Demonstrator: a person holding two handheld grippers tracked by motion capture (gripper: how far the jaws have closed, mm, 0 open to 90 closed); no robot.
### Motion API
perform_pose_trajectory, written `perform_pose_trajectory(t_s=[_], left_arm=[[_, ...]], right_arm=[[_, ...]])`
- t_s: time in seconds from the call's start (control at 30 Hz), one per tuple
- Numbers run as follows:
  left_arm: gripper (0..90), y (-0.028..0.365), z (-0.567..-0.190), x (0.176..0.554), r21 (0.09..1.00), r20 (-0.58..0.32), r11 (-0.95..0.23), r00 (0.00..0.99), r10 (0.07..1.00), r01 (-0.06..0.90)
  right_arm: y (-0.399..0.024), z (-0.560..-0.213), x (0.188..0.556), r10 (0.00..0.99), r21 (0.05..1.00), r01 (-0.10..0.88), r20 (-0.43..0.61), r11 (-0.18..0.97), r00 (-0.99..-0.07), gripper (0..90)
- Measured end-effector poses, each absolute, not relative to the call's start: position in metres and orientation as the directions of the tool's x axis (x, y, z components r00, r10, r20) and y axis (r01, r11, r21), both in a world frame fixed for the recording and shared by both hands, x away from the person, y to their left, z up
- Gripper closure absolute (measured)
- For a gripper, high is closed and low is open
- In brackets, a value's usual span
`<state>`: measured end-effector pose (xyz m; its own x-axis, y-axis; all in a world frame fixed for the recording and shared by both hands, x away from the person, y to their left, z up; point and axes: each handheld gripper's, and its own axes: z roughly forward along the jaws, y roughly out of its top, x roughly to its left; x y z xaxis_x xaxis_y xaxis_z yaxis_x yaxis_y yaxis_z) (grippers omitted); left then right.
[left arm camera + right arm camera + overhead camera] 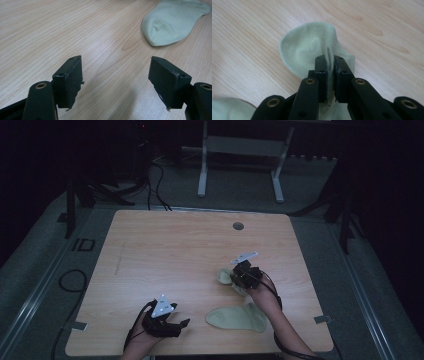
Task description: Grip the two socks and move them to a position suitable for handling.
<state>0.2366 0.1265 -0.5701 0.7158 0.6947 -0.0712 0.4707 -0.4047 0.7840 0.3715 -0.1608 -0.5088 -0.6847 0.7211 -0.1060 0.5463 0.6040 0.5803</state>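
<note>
Two pale green socks are on the wooden table (175,250). One sock (237,317) lies flat near the front edge, and its toe end (172,21) appears in the left gripper view. My right gripper (239,276) is shut on the other sock (225,276), pinching a fold of its fabric (329,62) between the jaws while the rest (307,50) drapes onto the table. My left gripper (175,322) rests at the front left, jaws open with bare table between them (115,82), to the left of the flat sock.
A round cable hole (238,226) sits near the table's far edge. A white frame's legs (240,165) stand on the floor beyond the table. Cables (70,280) lie on the floor at the left. The room is dark.
</note>
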Motion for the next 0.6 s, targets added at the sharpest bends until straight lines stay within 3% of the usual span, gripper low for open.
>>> perform_pose_trajectory(t_s=[0.33,0.6], left_arm=[[27.2,0.126,-0.569,0.236,0.792,-0.086,-0.395,0.725,0.683,0.466],[27.2,0.118,-0.567,0.243,0.795,-0.089,-0.398,0.737,0.67,0.458]], right_arm=[[-0.158,-0.537,0.377,0.724,0.528,0.576,-0.116,0.625,-0.68,80.9],[-0.154,-0.544,0.375,0.719,0.518,0.587,-0.081,0.622,-0.69,54.9]])
